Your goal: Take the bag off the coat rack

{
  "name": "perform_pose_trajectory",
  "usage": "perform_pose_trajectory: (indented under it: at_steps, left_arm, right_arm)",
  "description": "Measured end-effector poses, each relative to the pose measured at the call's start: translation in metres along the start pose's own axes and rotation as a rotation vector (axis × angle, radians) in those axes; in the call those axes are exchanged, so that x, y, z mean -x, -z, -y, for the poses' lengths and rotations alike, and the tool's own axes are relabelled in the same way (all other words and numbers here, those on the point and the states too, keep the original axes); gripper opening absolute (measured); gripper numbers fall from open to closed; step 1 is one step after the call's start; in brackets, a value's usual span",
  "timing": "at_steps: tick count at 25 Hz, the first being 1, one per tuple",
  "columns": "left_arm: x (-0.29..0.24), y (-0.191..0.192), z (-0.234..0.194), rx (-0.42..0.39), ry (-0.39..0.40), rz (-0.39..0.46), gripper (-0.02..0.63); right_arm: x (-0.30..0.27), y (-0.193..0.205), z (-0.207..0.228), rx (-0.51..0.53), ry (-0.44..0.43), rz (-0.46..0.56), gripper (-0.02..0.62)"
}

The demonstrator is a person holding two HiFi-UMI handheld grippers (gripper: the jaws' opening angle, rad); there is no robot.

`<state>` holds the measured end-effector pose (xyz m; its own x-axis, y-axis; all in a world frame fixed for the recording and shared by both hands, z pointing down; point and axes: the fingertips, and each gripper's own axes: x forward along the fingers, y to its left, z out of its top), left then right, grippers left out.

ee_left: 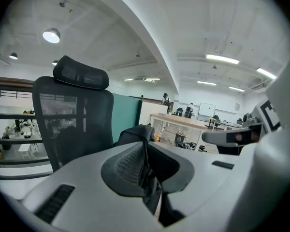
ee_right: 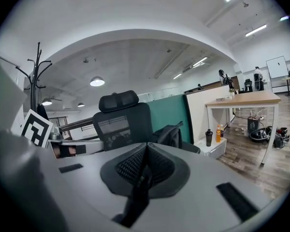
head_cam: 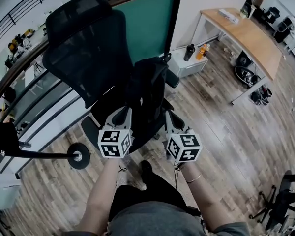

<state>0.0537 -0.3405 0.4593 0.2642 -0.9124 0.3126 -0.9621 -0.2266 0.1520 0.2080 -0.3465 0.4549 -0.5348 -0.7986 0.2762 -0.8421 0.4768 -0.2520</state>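
Between the fingers (ee_left: 128,164) of left gripper (head_cam: 123,113) and right gripper (head_cam: 171,119) lie bag (head_cam: 148,88) straps (ee_right: 135,195).

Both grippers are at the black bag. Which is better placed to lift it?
Left, narrowly: the left gripper is shut on a thick fold of bag strap; the right gripper pinches only a thin strap. Both together looks safer.

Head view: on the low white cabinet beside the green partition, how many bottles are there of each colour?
Black bottle: 1
Orange bottle: 1
Total: 2, both upright on the white cabinet.
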Motion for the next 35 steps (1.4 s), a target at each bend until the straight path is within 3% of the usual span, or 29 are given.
perform_pose_trajectory:
  at_steps: [15, 35]
  left_arm:
    - [0.046, -0.007, -0.001, -0.016, -0.051, 0.036, 0.038]
    - [0.051, -0.007, -0.008, -0.001, -0.105, 0.038, 0.038]
  right_arm:
    - [0.028, -0.004, -0.021, -0.008, -0.038, 0.012, 0.002]
    - [0.024, -0.011, -0.024, 0.058, -0.088, -0.012, 0.002]
